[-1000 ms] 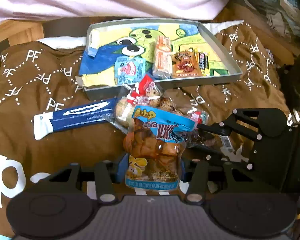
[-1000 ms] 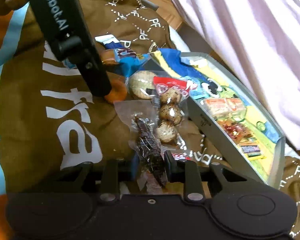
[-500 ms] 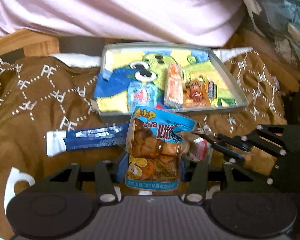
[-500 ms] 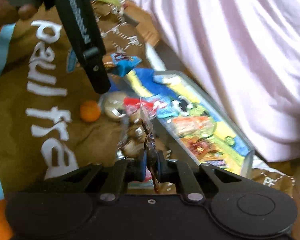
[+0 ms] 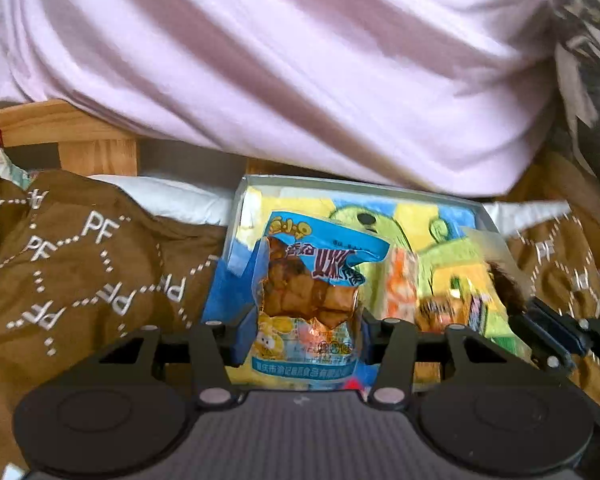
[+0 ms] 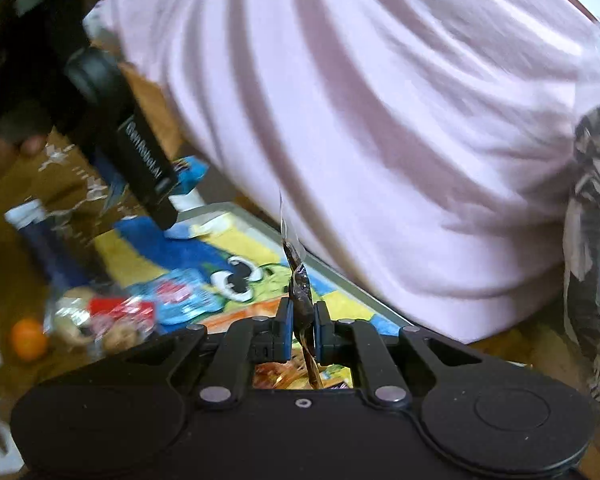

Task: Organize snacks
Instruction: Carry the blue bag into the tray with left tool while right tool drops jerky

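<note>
1. Brown printed bedding [image 5: 80,280] carries a grey tray [image 5: 236,216] lined with a cartoon picture, below a person's pink top [image 5: 300,80].
2. Left gripper [image 5: 306,324] fingers clench a blue-topped snack bag [image 5: 312,296], held above the tray.
3. Right gripper [image 6: 301,330] fingers pinch a dark thin wrapper [image 6: 298,280], also over the tray.
4. Loose snacks [image 6: 112,320] and an orange ball [image 6: 28,338] lie on the bedding beside the tray.

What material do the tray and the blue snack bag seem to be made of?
The tray: probably thin metal, with a matte grey rim and straight folded walls; its floor carries a printed cartoon. The blue snack bag, held in the left tongs: glossy plastic film, since its clear window shows brown pieces inside.
</note>
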Demonstrator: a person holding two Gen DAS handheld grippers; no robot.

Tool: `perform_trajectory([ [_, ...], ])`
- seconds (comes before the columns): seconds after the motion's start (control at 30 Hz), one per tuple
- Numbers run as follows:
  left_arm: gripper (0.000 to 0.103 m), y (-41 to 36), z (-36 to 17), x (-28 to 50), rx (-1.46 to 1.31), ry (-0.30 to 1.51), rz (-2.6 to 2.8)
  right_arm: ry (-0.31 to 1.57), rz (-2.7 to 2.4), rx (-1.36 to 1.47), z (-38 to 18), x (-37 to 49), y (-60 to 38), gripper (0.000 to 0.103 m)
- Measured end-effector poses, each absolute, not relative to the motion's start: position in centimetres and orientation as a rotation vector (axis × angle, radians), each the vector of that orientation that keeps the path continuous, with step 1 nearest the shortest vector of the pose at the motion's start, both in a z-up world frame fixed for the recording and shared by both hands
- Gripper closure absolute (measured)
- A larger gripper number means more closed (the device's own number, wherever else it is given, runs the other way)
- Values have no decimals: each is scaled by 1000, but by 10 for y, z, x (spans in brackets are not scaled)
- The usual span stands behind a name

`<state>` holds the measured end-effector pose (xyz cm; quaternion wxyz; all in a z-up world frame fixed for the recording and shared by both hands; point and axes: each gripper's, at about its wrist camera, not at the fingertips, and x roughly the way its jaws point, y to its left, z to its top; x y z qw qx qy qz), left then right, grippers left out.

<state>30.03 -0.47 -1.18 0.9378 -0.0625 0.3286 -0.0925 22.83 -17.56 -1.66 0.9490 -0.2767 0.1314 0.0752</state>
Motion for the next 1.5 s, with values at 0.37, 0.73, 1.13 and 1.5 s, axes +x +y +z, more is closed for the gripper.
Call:
perform_trajectory([
  [0.37,60,-11,-37,339,-155,686,-196,316,101,-422,-27,280,-180,93],
  [0.73,60,-13,-49,343,-171,699,-203,419,77,-339,-41,299,-188,92],
  [1.13,22,-10,-39,333,-193,675,-163,486,173,-156,-33,300,-196,54],
  [1.5,0,-1,4,295,-207,561,-126,387,178,-24,17,262,-212,18],
])
